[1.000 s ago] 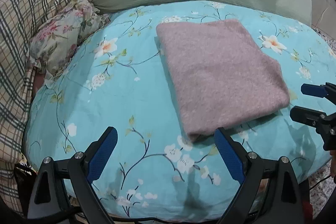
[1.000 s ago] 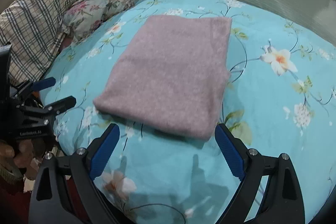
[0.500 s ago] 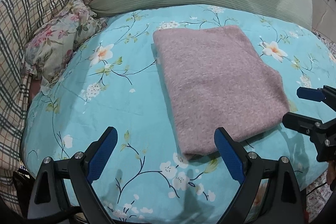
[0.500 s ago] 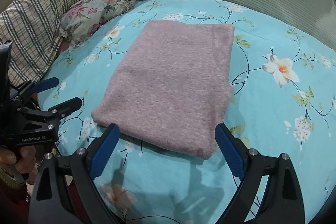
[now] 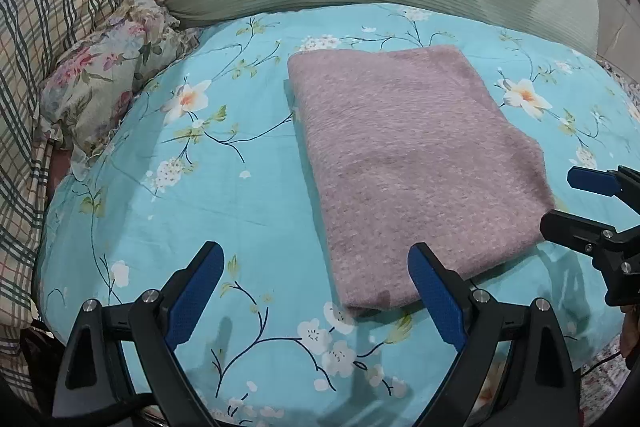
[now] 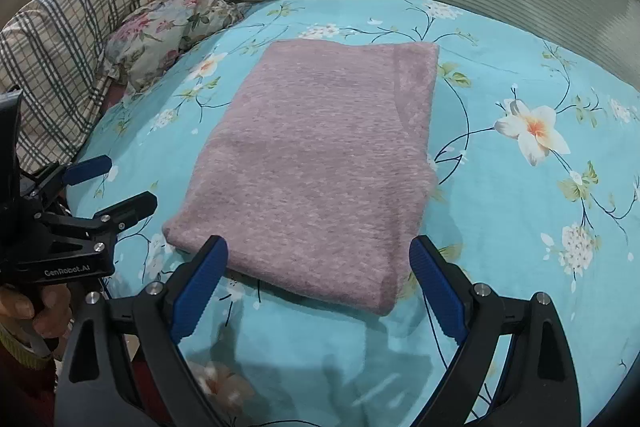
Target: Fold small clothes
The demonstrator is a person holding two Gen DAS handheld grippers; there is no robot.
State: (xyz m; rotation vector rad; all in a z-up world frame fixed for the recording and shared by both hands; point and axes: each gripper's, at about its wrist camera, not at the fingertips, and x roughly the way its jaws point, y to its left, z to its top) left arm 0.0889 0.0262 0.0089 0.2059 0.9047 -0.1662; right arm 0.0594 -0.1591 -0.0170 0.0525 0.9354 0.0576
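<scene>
Right wrist view: the folded mauve garment (image 6: 320, 171) lies on the floral bed (image 6: 520, 227), long axis running near to far, its near edge between the right gripper (image 6: 318, 283)'s wide-open, empty jaws.

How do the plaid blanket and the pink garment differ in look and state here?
The plaid blanket is checked in cream and dark lines; the pink garment is one plain fuzzy colour. The blanket lies bunched and rumpled at the bed's left edge; the garment lies flat, folded into a neat rectangle mid-sheet. Neither is gripped: the left gripper and right gripper are both open.
</scene>
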